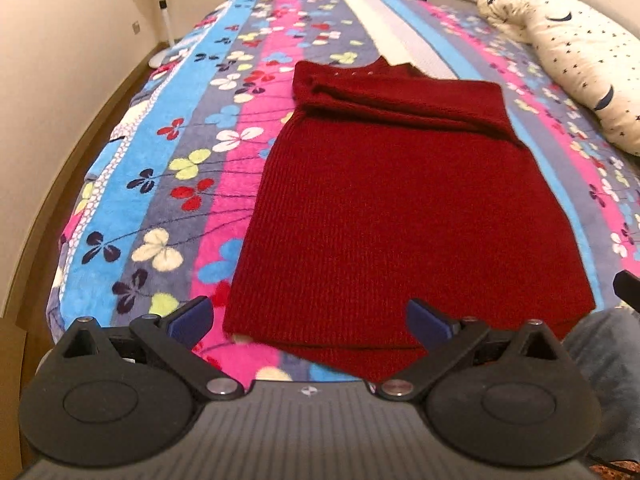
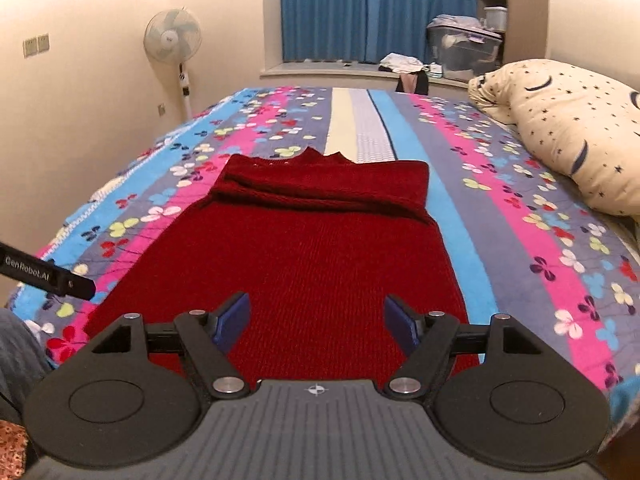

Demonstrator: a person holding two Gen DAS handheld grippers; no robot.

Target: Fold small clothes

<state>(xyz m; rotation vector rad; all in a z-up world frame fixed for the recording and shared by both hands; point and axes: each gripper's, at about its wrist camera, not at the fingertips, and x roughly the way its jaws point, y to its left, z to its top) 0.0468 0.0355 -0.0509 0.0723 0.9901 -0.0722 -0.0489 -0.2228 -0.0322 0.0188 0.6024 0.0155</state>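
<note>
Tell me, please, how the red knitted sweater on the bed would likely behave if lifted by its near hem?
The red sweater is a ribbed knit lying limp, so it would probably droop and stretch. The sleeves folded across its far end may slide loose. The fleecy blanket likely drags on it if pushed, bunching it.

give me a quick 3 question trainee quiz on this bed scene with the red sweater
1. True or false: the red sweater has its sleeves folded across the chest near the collar.
2. Multiple choice: what lies on the floral blanket to the right of the sweater in the right wrist view? A) a laptop B) a star-print pillow C) a basket
3. Short answer: is either hand-held gripper, left or right, gripping the sweater?

Key
1. True: a folded band of sleeves lies across the upper part.
2. B
3. No: both stand open with nothing between the fingers, above the near hem.
</note>
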